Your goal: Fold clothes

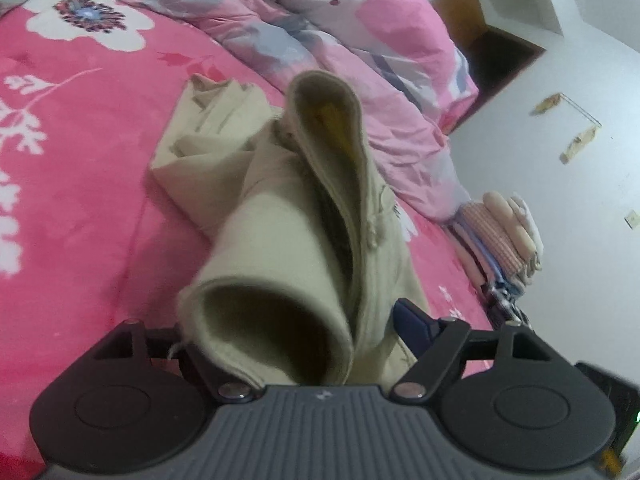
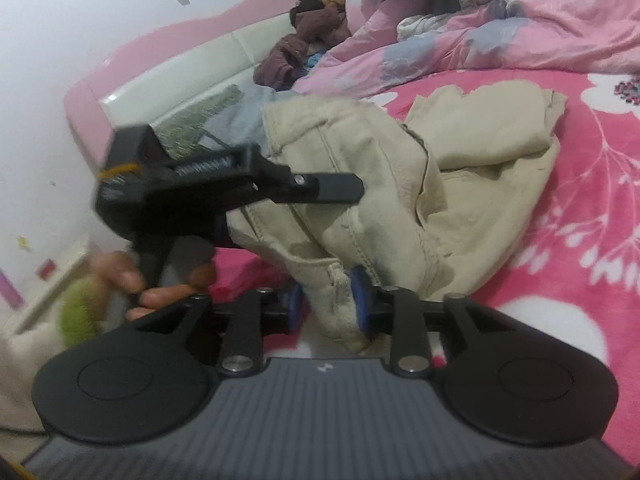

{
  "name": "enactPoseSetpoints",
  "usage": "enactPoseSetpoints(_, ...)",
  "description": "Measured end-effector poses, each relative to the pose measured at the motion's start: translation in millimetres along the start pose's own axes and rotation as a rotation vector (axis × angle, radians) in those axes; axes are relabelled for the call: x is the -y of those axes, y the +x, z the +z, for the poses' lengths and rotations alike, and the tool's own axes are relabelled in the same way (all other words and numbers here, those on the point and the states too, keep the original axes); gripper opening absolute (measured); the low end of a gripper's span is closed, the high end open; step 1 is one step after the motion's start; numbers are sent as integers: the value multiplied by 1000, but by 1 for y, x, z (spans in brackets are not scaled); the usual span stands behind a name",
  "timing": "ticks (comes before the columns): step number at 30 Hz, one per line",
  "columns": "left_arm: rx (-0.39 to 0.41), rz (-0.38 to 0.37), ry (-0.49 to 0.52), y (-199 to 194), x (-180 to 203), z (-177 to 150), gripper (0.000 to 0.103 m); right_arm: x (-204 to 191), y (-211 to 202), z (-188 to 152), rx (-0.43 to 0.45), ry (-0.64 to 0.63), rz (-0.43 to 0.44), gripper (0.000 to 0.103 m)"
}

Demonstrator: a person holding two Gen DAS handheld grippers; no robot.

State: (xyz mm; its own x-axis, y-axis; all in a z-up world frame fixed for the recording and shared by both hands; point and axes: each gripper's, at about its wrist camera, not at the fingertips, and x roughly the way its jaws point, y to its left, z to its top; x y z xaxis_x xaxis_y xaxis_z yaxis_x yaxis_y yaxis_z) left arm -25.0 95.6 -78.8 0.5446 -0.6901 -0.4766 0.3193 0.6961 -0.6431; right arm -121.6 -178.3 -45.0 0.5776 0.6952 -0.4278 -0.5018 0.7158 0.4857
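Beige trousers [image 1: 280, 184] lie crumpled on the pink flowered bedsheet [image 1: 80, 140], one end lifted toward me. In the left wrist view my left gripper [image 1: 304, 336] is shut on a rolled edge of them. That fabric covers the left finger, and only the blue right fingertip [image 1: 412, 320] shows. In the right wrist view my right gripper [image 2: 330, 310] is shut on a seamed edge of the trousers [image 2: 360, 184], pinched between its blue pads [image 2: 362, 308]. A hand [image 2: 160, 292] holds the left gripper [image 2: 340, 188] just ahead, its fingers buried in the same cloth.
A rumpled pink and white quilt [image 1: 340, 40] is heaped along the far side of the bed. Several folded clothes are stacked [image 1: 500, 236] at the bed's corner by the white wall. A brown garment [image 2: 312, 28] lies by the pink and white headboard [image 2: 180, 80].
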Motion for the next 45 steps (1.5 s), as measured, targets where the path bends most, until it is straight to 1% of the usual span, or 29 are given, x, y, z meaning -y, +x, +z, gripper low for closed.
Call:
enactPoseSetpoints(1,5,0,13,1,2,-1,79,6,-6,5,4,27,23,45)
enactPoseSetpoints(2,7,4,13,2,2,-1,78,14,-14,11,18,60,49,54)
enactPoseSetpoints(4,8,13,3,3,1,-2,72,28,-32,21,70,137,93,61)
enactPoseSetpoints(6,0,7,-33,5,-4,-2,67,44,-46,34,144,196,95,77)
enactPoseSetpoints(8,0,5,-53,5,-7,-2,61,63,-55,49,212,252,85,85)
enactPoseSetpoints(9,1,12,-55,5,-8,-2,56,74,-55,56,226,282,60,88)
enactPoseSetpoints(10,1,19,-57,4,-8,-2,54,89,-49,64,221,326,33,88)
enactPoseSetpoints(12,3,33,-61,4,-9,-2,41,118,-34,78,205,420,-23,88)
enactPoseSetpoints(13,4,40,-63,3,-9,-2,39,133,-22,84,185,471,-38,88)
enactPoseSetpoints(15,6,54,-67,2,-10,-2,30,162,8,95,125,564,-60,88)
enactPoseSetpoints(16,7,60,-69,2,-10,-2,27,173,24,101,100,585,-74,88)
enactPoseSetpoints(17,8,67,-72,1,-11,-2,23,183,40,105,76,600,-90,88)
enactPoseSetpoints(19,10,81,-76,0,-11,-2,20,197,76,118,17,596,-117,87)
enactPoseSetpoints(21,12,95,-80,-1,-12,-2,17,202,104,129,12,572,-119,87)
enactPoseSetpoints(22,13,102,-82,-1,-13,-2,17,203,116,136,6,569,-96,87)
enactPoseSetpoints(23,14,109,-84,-2,-13,-2,16,204,127,140,-1,578,-74,83)
enactPoseSetpoints(25,15,123,-90,-3,-14,-1,15,204,146,149,-24,591,-80,70)
enactPoseSetpoints(26,16,131,-89,-4,-14,0,14,204,156,153,-35,597,-86,44)
enactPoseSetpoints(27,22,143,-79,-6,-13,3,13,204,162,155,-56,600,-94,27)
enactPoseSetpoints(28,30,157,-65,-9,-11,6,13,203,161,155,-58,607,-89,25)
enactPoseSetpoints(29,37,171,-50,-12,-9,9,13,201,155,156,-37,597,-85,20)
enactPoseSetpoints(32,60,212,-7,-20,-3,20,12,193,129,159,60,572,-62,18)
enactPoseSetpoints(35,88,257,32,-27,0,35,12,193,87,158,203,570,-63,17)
enactPoseSetpoints(37,102,264,42,-26,-1,49,11,198,46,150,316,587,-86,17)
enactPoseSetpoints(39,98,201,22,-17,-5,65,11,202,6,137,418,600,-110,17)
enactPoseSetpoints(40,94,169,26,-12,-4,71,11,201,-9,126,441,601,-134,17)
enactPoseSetpoints(43,68,133,180,15,21,84,12,200,-48,88,490,600,-214,17)
enactPoseSetpoints(45,8,112,242,40,33,89,13,198,-74,63,523,600,-267,19)
